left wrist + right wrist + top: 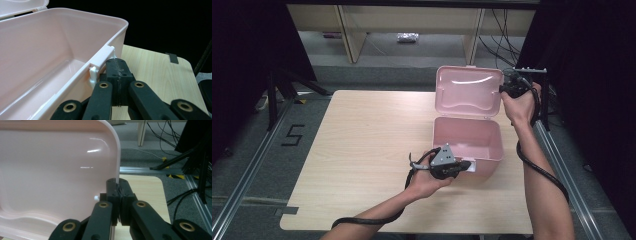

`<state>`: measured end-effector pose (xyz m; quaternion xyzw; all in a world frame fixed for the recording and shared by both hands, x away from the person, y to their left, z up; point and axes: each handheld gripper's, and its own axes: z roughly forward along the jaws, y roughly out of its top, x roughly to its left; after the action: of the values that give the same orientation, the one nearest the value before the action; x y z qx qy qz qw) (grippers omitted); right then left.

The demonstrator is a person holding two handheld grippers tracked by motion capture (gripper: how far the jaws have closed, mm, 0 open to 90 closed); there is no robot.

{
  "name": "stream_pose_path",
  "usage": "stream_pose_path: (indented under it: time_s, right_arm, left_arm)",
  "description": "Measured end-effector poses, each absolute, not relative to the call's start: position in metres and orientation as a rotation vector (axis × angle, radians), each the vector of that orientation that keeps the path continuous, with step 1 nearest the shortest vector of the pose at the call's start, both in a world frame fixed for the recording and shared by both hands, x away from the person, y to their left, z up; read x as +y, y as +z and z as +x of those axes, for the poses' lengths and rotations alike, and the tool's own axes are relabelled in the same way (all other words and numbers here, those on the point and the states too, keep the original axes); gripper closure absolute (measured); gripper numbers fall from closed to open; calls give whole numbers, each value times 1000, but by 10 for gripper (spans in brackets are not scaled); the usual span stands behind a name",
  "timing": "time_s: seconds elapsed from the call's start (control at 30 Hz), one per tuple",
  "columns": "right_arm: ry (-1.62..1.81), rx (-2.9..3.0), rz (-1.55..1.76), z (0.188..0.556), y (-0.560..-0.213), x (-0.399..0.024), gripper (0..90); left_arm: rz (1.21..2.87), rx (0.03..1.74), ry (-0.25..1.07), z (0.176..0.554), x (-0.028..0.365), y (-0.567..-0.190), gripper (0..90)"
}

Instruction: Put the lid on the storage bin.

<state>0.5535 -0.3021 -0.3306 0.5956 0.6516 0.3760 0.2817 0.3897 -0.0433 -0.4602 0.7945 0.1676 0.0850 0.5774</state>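
Observation:
A pink plastic box point(468, 137) stands on the wooden table point(362, 140) with its lid point(468, 92) swung up and back. My right gripper point(504, 89) is at the lid's right edge. In the right gripper view the jaws point(118, 186) are shut on the thin rim of the lid point(57, 165). My left gripper point(467, 164) lies at the box's front wall. In the left gripper view its jaws point(117, 62) are shut, with the thin tab of the white latch point(101, 61) running down into their tips. The inside of the box point(50, 50) looks empty.
The table's right edge runs close behind the right forearm, with a metal rail point(562, 165) on the floor beyond it. Black stands and cables point(190, 157) sit past the far right corner. A shelf frame point(352, 35) stands behind the table.

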Motion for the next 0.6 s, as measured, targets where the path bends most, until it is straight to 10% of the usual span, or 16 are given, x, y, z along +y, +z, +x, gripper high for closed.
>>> stream_pose_path:
  time_s: [0.6]
  right_arm:
    - [1090, 1653, 1501, 528, -336, -298, 899]
  left_arm:
    - [1856, 392, 198, 390, -43, -460, 899]
